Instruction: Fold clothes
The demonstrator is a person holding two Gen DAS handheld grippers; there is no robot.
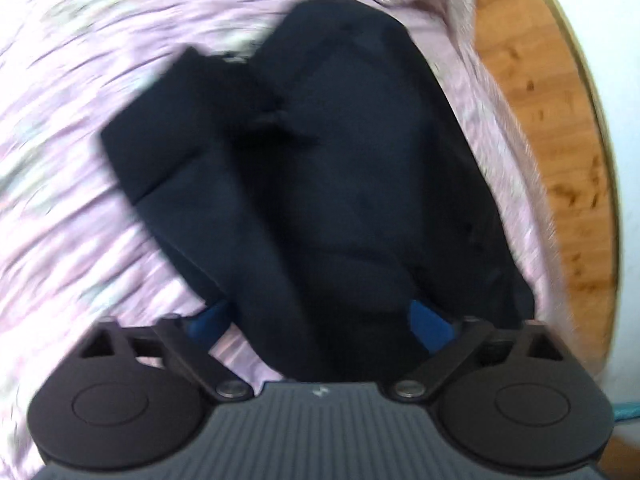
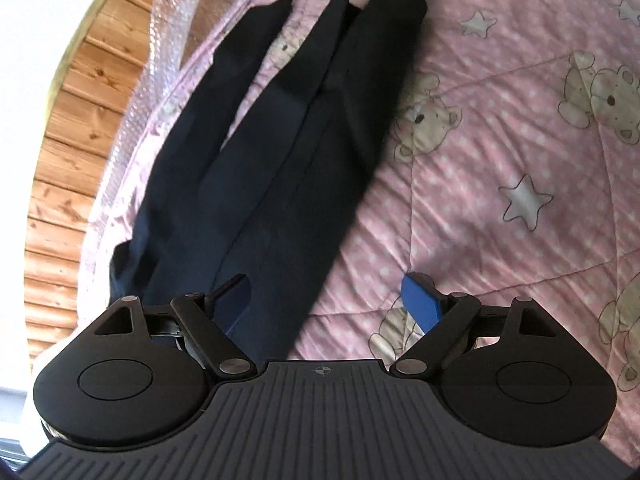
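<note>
A dark navy garment [image 1: 340, 168] lies on a pink blanket [image 1: 80, 80], bunched, with a sleeve-like flap out to the left. The left wrist view is blurred. My left gripper [image 1: 322, 322] stands over the garment's near end, jaws apart with the cloth filling the gap between the blue pads [image 1: 432, 324]; whether they press on it is unclear. In the right wrist view the same garment [image 2: 280, 140] stretches away in long folds. My right gripper [image 2: 328, 300] is open at its near end, left finger [image 2: 234, 300] over the cloth, right finger [image 2: 422, 300] over bare blanket.
The pink blanket [image 2: 500, 140] with bears and stars spreads wide to the right of the garment. A strip of bubble wrap [image 2: 160, 60] lies along its left edge, and beyond that is a wooden floor [image 2: 80, 120]. The same wooden floor [image 1: 540, 120] shows at the right of the left wrist view.
</note>
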